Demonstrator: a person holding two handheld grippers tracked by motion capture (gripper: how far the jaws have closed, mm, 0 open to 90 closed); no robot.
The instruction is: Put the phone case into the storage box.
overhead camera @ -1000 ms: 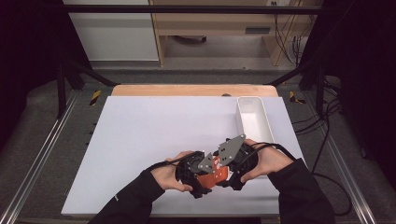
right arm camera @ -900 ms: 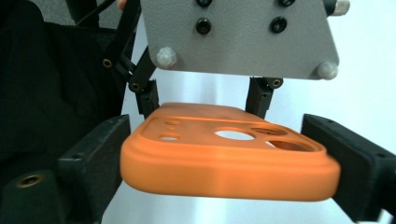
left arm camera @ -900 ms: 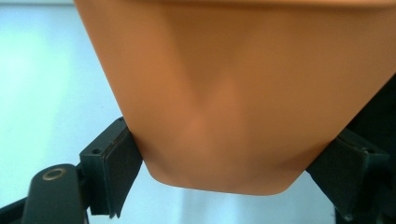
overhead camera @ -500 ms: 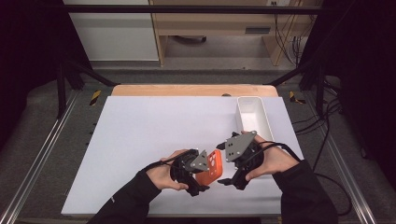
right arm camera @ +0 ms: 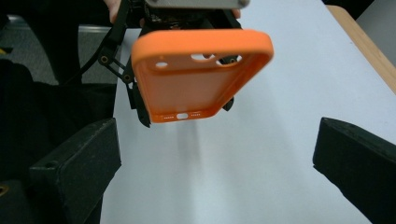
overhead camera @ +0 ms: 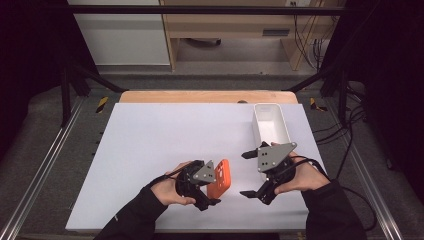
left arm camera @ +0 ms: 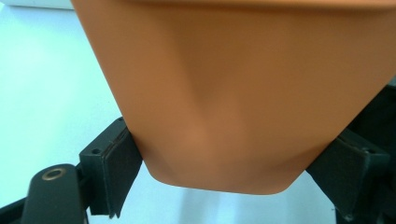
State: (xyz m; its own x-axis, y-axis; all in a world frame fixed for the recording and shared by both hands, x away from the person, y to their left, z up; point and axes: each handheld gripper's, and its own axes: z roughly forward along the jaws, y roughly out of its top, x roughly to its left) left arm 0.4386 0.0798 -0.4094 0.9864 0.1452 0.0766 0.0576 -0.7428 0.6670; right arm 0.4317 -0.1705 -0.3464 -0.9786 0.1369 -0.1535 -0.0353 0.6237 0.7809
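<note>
An orange phone case (overhead camera: 220, 180) hangs just above the white table mat (overhead camera: 150, 145), near the front edge. My left gripper (overhead camera: 213, 182) is shut on it. In the left gripper view the case (left arm camera: 243, 93) sits squeezed between both black pads (left arm camera: 119, 163). My right gripper (overhead camera: 243, 174) stands a short way to the case's right, open and holding nothing. In the right gripper view the case's hollow inner side (right arm camera: 196, 79) with its camera cut-outs faces me, and the left gripper (right arm camera: 187, 9) grips its far end. My right gripper (right arm camera: 215, 158) has its jaws wide apart.
A white rectangular bin (overhead camera: 271, 125) stands at the back right of the mat, just beyond my right gripper. A wooden table edge (overhead camera: 200, 96) runs along the far side. Metal rails flank the table.
My right gripper has drawn back to the right, away from the orange case, and its jaws now stand wide apart. The left gripper keeps the case, shifted slightly left.
</note>
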